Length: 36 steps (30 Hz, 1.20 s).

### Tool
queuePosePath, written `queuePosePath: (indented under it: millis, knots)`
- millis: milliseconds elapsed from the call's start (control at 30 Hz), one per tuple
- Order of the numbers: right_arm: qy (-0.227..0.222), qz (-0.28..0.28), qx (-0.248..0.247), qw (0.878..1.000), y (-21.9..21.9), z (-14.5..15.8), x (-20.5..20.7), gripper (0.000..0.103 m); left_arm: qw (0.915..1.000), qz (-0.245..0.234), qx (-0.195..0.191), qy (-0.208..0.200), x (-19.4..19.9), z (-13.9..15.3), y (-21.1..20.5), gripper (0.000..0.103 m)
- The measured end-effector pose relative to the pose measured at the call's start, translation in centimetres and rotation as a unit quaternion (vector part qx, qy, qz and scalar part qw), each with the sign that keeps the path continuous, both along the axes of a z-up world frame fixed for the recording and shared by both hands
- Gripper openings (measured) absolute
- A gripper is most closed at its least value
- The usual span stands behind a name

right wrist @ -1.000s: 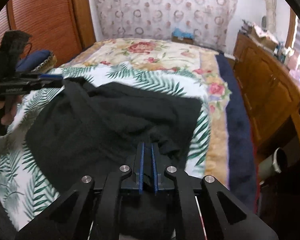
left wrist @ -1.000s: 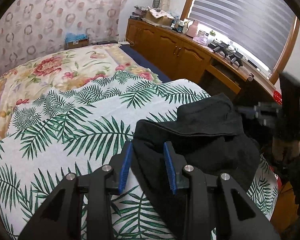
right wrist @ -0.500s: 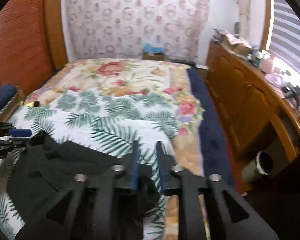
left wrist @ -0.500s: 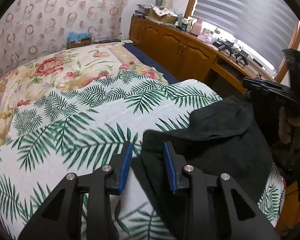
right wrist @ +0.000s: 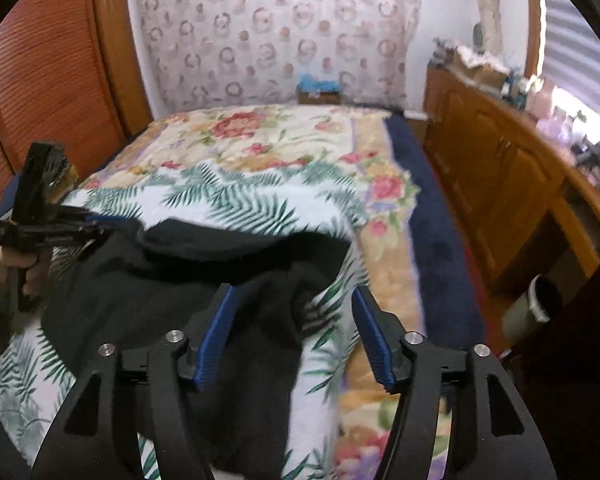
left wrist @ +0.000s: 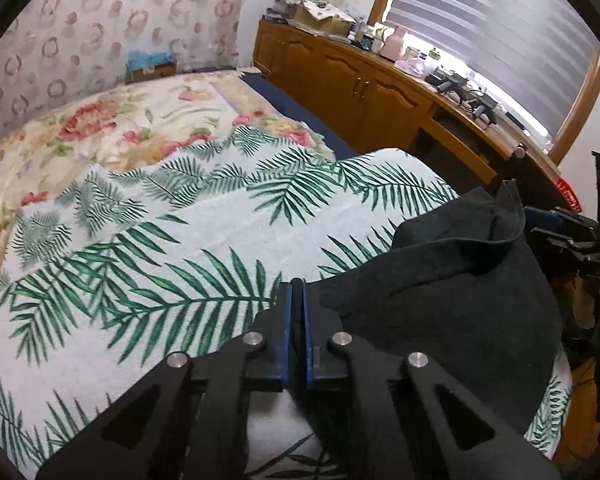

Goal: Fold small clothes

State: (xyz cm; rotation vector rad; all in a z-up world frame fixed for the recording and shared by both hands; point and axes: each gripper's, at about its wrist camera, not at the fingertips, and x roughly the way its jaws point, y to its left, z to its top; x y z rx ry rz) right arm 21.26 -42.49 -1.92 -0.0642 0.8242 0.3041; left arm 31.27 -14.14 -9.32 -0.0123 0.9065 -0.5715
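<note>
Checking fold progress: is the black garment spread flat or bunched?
Bunched: the black garment lies rumpled with raised folds on the palm-print blanket, not flat.

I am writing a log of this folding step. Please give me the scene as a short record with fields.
surface: palm-leaf towel on a floral bedspread
item: black garment, crumpled on the towel's near side
left gripper: shut on the garment's edge
right gripper: jaws opening, garment under them, pads not pressing it
beside bed: wooden cabinets under a window

Palm-leaf towel (left wrist: 180,248) over floral bedspread (left wrist: 112,128) — wooden cabinets (left wrist: 340,80) beside.
</note>
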Motion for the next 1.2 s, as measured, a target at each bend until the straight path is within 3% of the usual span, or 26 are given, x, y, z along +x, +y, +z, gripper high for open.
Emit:
queuePosePath:
  millis: [267,333,367,400,467,533,600,633,700,900,1200]
  knots:
    - [0.035,-0.023,0.05,0.998,0.0,-3.1,3.7,0.063,0.9994,0.029,0.002,-0.016,-0.5,0.8,2.2,0.002]
    - [0.036,-0.025,0.069,0.997,-0.4,-3.4,4.2,0.053,0.9993,0.033,0.0,-0.019,-0.6,1.0,2.3,0.002]
    - [0.035,-0.029,0.07,0.997,-0.7,-3.4,4.5,0.034,0.9992,0.034,-0.001,-0.019,-0.7,1.1,2.4,0.003]
    - [0.034,-0.034,0.068,0.997,-0.8,-3.4,4.6,0.027,0.9992,0.032,0.0,-0.023,-0.9,1.3,2.3,0.005]
    - [0.033,-0.044,0.065,0.996,-1.2,-3.1,4.7,0.027,0.9992,0.028,0.006,-0.029,-1.3,1.7,2.3,0.014]
    - [0.03,-0.04,0.065,0.997,-1.2,-2.7,4.2,0.034,0.9994,0.019,0.007,-0.029,-1.8,2.2,2.3,0.021]
    - [0.033,-0.031,0.057,0.997,-0.8,-2.6,3.6,0.068,0.9997,0.013,-0.004,-0.022,-2.4,2.5,2.5,0.025]
    - [0.032,-0.022,0.052,0.998,-0.4,-2.5,3.1,0.071,0.9997,0.011,-0.007,-0.019,-2.7,2.5,2.5,0.027]
    - [0.029,-0.017,0.035,0.999,0.2,-2.5,2.4,0.072,0.9999,0.004,-0.013,-0.01,-3.2,2.5,2.4,0.029]
    - [0.047,-0.007,0.047,0.998,0.9,-3.6,1.4,0.077,0.9993,-0.009,-0.012,0.034,-3.7,0.3,1.2,0.031]
    - [0.06,0.009,0.059,0.996,1.5,-4.9,1.4,0.077,0.9986,0.005,-0.029,0.044,-4.1,-0.3,1.0,0.033]
